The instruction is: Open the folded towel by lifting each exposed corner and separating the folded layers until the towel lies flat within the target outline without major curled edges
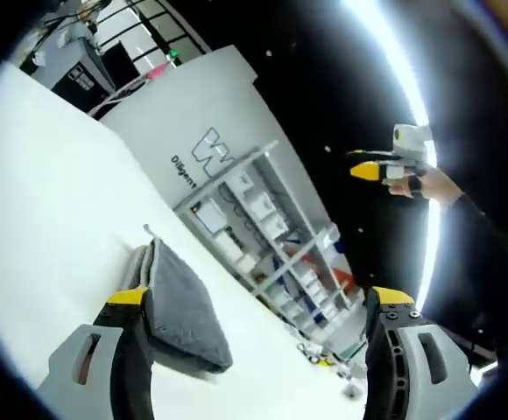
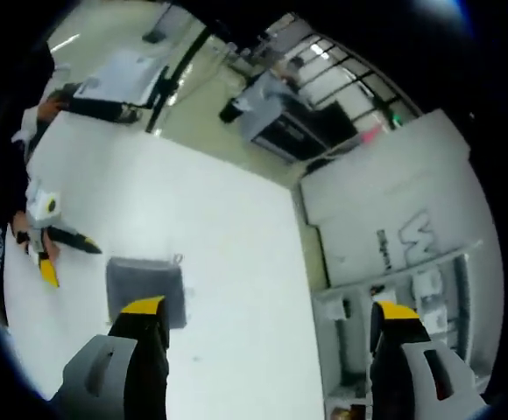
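Note:
A grey towel (image 1: 182,308) lies folded into a thick pad on the white table (image 1: 52,201), with a small loop tag at one corner. My left gripper (image 1: 258,302) is open, and its left jaw sits just beside the towel's near edge. My right gripper (image 1: 381,171) hovers off in the air, held by a hand in a dark sleeve. In the right gripper view the towel (image 2: 144,284) appears as a flat grey square on the table (image 2: 228,227). My right gripper (image 2: 270,308) is open above it with nothing between its jaws. The left gripper (image 2: 68,261) stands just left of the towel.
A white panel (image 1: 210,122) with a logo stands past the table's edge, and beside it a shelf unit (image 1: 271,236) holds several white boxes. A black-framed cart (image 2: 276,118) and another table (image 2: 123,70) stand beyond the far edge. The table edge (image 2: 299,262) runs beside the panel.

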